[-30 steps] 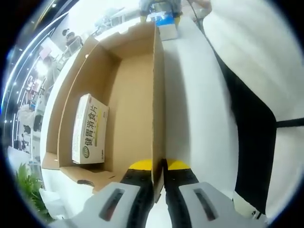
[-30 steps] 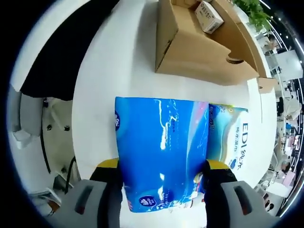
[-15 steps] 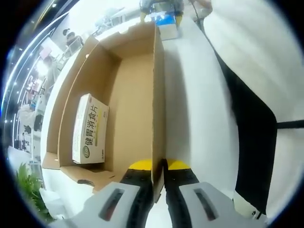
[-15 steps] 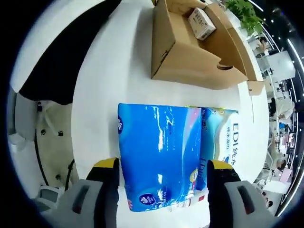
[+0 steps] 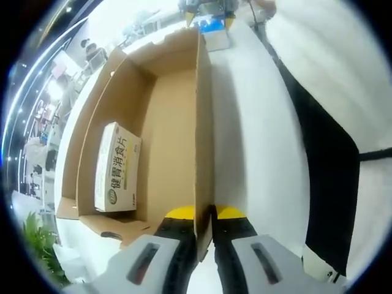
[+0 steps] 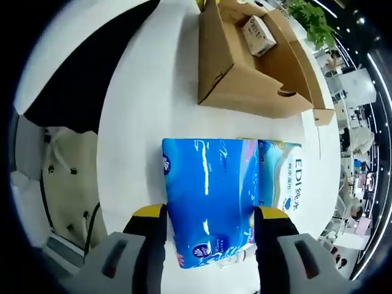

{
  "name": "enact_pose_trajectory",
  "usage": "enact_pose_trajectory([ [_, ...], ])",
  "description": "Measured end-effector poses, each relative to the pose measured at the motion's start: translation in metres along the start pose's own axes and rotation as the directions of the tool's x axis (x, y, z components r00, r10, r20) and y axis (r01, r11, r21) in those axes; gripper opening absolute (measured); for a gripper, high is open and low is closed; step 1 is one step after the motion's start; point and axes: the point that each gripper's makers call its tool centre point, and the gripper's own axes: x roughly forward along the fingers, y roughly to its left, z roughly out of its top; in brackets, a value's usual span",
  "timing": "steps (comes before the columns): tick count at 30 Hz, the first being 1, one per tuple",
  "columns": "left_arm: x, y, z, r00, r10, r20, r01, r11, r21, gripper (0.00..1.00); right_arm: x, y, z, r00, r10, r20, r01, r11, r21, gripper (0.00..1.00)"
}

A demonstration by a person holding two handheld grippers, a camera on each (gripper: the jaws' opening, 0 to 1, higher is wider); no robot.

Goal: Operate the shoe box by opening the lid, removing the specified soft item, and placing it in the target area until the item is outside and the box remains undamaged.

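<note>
The open cardboard shoe box (image 5: 174, 116) lies on the white table (image 5: 251, 141). My left gripper (image 5: 204, 214) is shut on the box's upright side wall (image 5: 203, 122). A small white and yellow carton (image 5: 116, 168) rests inside against the far wall. In the right gripper view, the soft blue tissue pack (image 6: 211, 196) sits outside the box (image 6: 245, 86), low over the white table (image 6: 147, 110). My right gripper (image 6: 210, 214) is shut on the pack, one jaw pressing each side. The same pack (image 5: 211, 26) shows past the box's far end.
The table's edge runs along a black strip (image 6: 79, 73), with floor and cables below it (image 6: 67, 177). A green plant (image 6: 312, 15) stands beyond the box. The small carton (image 6: 258, 35) lies in the box. Bare table surrounds the pack.
The right gripper's jaws have drawn closer together, squeezing the blue pack narrower, and its view has shifted slightly. The left gripper still clamps the box wall, barely moved.
</note>
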Motion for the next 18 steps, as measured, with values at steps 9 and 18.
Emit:
enact_pose_trajectory([
  [9, -0.0005, 0.0, 0.0006, 1.0, -0.001, 0.003, 0.001, 1.0, 0.011, 0.08, 0.0001, 0.0026, 0.0061, 1.0, -0.006, 0.015, 0.006, 1.0, 0.024, 0.61],
  [18, -0.0006, -0.0003, 0.001, 1.0, -0.003, 0.011, 0.003, 1.0, 0.022, 0.08, -0.0025, 0.0036, 0.0091, 1.0, -0.022, 0.013, 0.021, 0.997, 0.073, 0.56],
])
